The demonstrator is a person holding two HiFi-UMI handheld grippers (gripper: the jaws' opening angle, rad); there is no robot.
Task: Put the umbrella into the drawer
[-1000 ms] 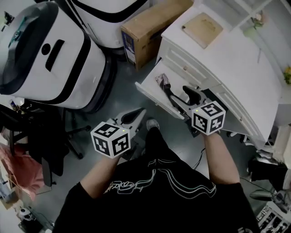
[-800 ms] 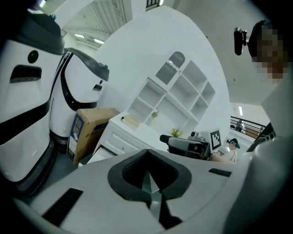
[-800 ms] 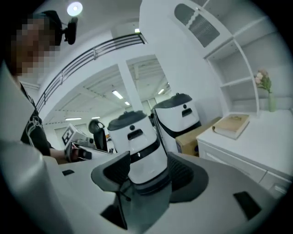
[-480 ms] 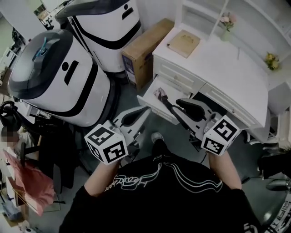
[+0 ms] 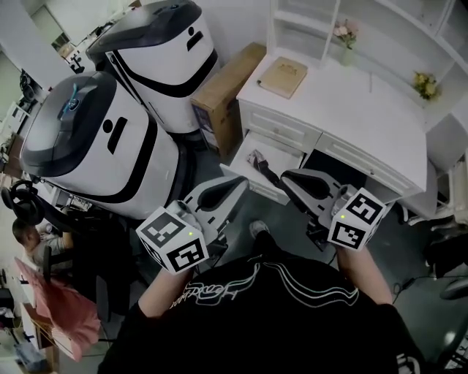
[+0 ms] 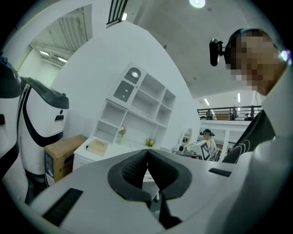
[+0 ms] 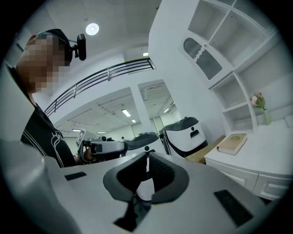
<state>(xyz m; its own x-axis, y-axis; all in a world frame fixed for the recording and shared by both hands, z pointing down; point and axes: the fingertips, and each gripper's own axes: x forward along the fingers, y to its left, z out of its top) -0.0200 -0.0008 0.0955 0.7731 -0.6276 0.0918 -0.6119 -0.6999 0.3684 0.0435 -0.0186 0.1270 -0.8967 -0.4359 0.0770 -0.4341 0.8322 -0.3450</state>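
**Umbrella in the open drawer, both grippers shut and clear of it**

The umbrella (image 5: 257, 157) lies inside the open drawer (image 5: 284, 157), a slim folded piece with a patterned end towards the back and a dark part running towards the drawer's front. In the head view it sits between the two grippers' tips and just beyond them. The left gripper (image 5: 241, 182) is to its left and the right gripper (image 5: 287, 175) to its right. Neither touches it.

Both pairs of fingers are pressed together. In the left gripper view the black pads (image 6: 132, 168) meet at their tips with nothing between them. The right gripper view shows the same.

The pads are ribbed dark rubber set in smooth, pale grey shells. Each gripper carries a white cube with black square markers.

The drawer is a shallow white tray pulled out of a white panelled desk (image 5: 351, 102). On the desk top lie a tan book (image 5: 283, 77) and a small vase (image 5: 345, 45) of pale flowers, with white open shelves (image 5: 307, 18) behind.

A brown cardboard box (image 5: 227, 91) stands against the desk's left side. Beside it are two large rounded machines (image 5: 110, 146), glossy white with black tops and bands. The floor (image 5: 289, 219) is dull grey. A seated person (image 5: 29, 235) shows at the far left edge.
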